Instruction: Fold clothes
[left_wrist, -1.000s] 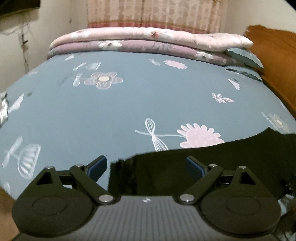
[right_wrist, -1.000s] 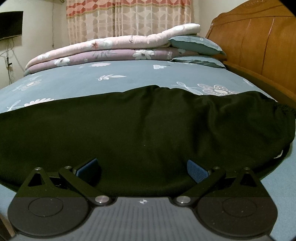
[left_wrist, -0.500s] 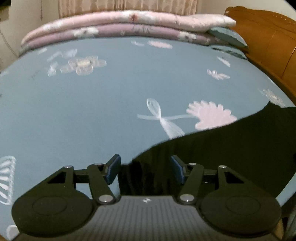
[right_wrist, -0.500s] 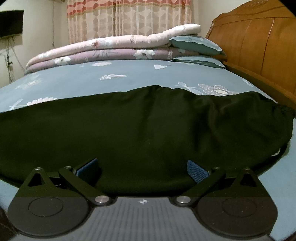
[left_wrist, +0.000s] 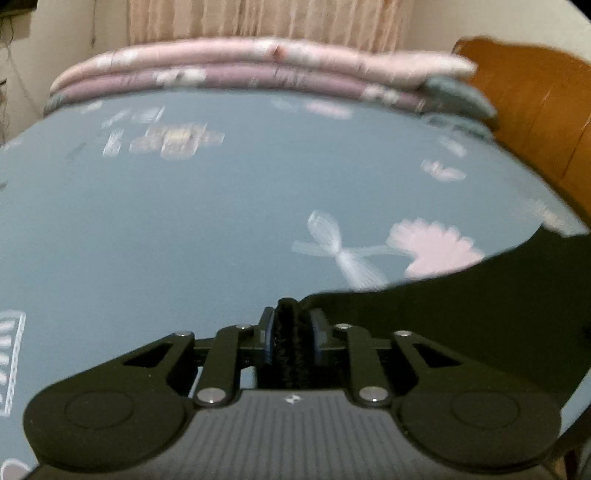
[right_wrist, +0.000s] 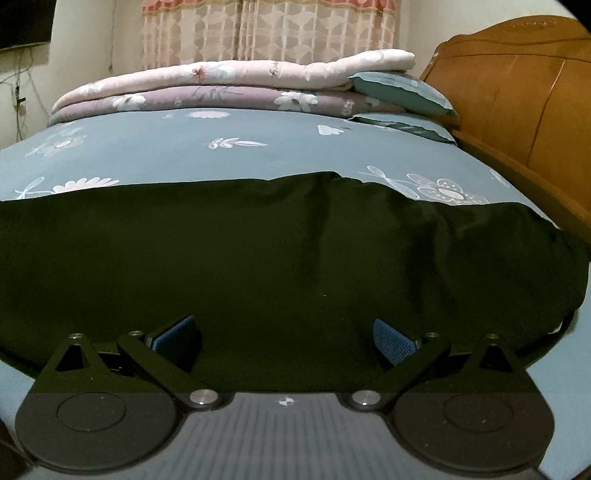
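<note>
Black garment (right_wrist: 280, 251) flat on bedsheet (right_wrist: 229, 158), corner bunched in left gripper (left_wrist: 291, 332)

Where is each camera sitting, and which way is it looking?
Left wrist: sits on the left claw, looking down across the blue bedsheet; its claw has just been closing and pinches the black garment's edge.
Right wrist: sits on the right claw, facing the black garment; its claw is open.
Both views share the garment, the folded quilts and the wooden headboard.

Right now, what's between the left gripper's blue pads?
A bunched edge of the black garment, pinched in the left gripper, jaws just closing on it. Shows in the left wrist view.
</note>
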